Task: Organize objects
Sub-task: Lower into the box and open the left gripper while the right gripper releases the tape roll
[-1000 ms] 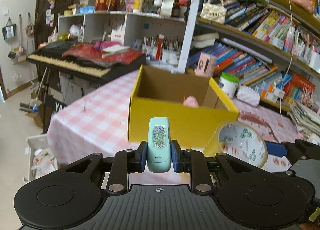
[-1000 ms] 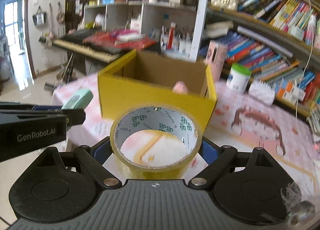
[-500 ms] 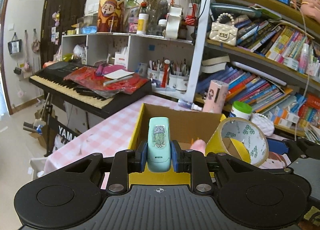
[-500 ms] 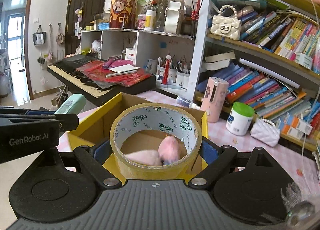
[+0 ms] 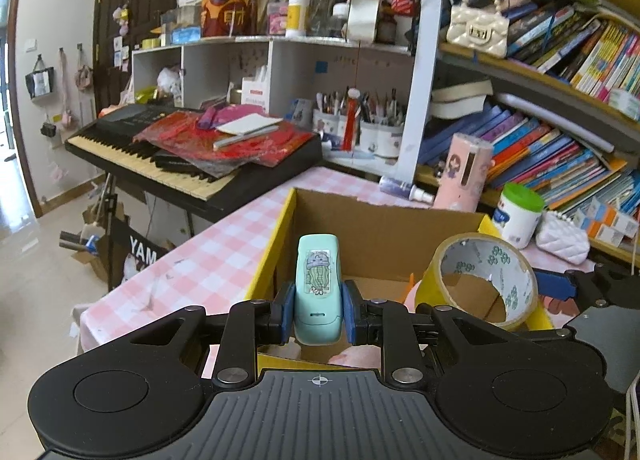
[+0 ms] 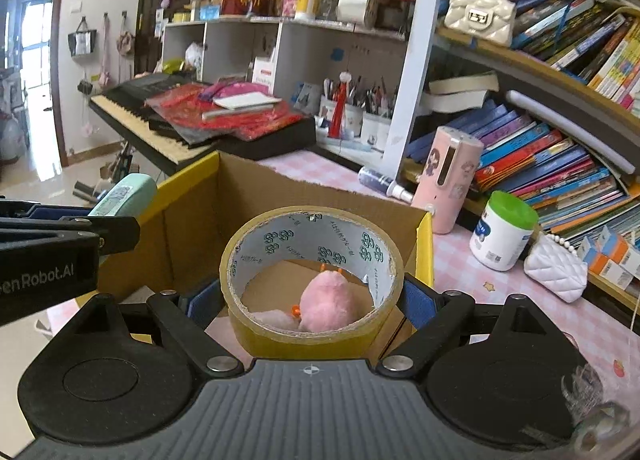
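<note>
A: Item one, left gripper (image 5: pixel 318 314)?
B: Clamped on a small mint-green stapler (image 5: pixel 317 288), blue pads pressed against both its sides. The stapler stands on end with a sticker on its face, and it is held over the near-left corner of the yellow cardboard box (image 5: pixel 272 256).

A: Item two, right gripper (image 6: pixel 312 300)?
B: Closed on a roll of yellow tape (image 6: pixel 312 280), one blue pad on each side. The roll's hole faces the camera, and the roll hangs above the open box (image 6: pixel 424 244).

A: Box contents?
B: A pink plush toy (image 6: pixel 324 302) with orange bits, lying on the box floor and seen through the roll's hole. A paler pink thing lies beside it; what it is cannot be told.

A: Box location?
B: On the tabletop (image 5: pixel 208 260), which carries a pink checked cloth.

A: Nearby stock?
B: A white jar with a green lid (image 6: pixel 502 232) and a tall pink case (image 6: pixel 446 179) stand to the right of the box. A white quilted pouch (image 6: pixel 556 270) lies just beyond the jar.
</note>
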Demonstrator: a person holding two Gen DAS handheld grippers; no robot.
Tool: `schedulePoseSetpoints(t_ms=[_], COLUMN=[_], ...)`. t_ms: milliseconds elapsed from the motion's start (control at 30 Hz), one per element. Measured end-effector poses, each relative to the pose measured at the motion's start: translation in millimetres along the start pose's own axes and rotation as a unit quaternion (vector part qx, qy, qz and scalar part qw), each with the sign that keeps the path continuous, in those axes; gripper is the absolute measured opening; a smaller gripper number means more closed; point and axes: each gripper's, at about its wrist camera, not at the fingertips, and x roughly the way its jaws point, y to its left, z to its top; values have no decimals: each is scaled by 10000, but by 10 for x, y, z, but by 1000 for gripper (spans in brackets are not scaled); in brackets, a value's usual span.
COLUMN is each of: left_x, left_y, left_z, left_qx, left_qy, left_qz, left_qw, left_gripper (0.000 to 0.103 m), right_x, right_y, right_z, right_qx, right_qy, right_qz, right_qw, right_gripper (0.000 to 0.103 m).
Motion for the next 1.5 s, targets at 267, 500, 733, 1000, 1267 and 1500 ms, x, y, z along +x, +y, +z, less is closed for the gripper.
schedulePoseSetpoints(t_ms=[267, 500, 733, 1000, 1267, 1500], left_x=[259, 393, 496, 608, 633, 627], left_y=[-111, -131, -145, -118, -162, -177], left_z=[-42, -29, -20, -23, -27, -22], left_qx=[103, 34, -68, -218, -220, -189], left_qy=[259, 327, 441, 609, 621, 586], left_qz=[77, 120, 94, 142, 150, 177], left_qw=[9996, 9994, 9990, 9978, 9977, 9979], left_gripper=[23, 23, 23, 23, 25, 30], right_x=[238, 330, 391, 432, 476, 516], right_y=[-72, -153, -219, -253, -322, -380], right_z=[-49, -41, -50, -36, -25, -11], right_qx=[-30, 58, 169, 145, 10, -86], right_qy=[293, 407, 481, 545, 523, 522], right_qz=[86, 407, 750, 959, 1130, 1253], right_qw=[9995, 9983, 9959, 9938, 9922, 9907], right_gripper=[90, 90, 90, 90, 90, 90])
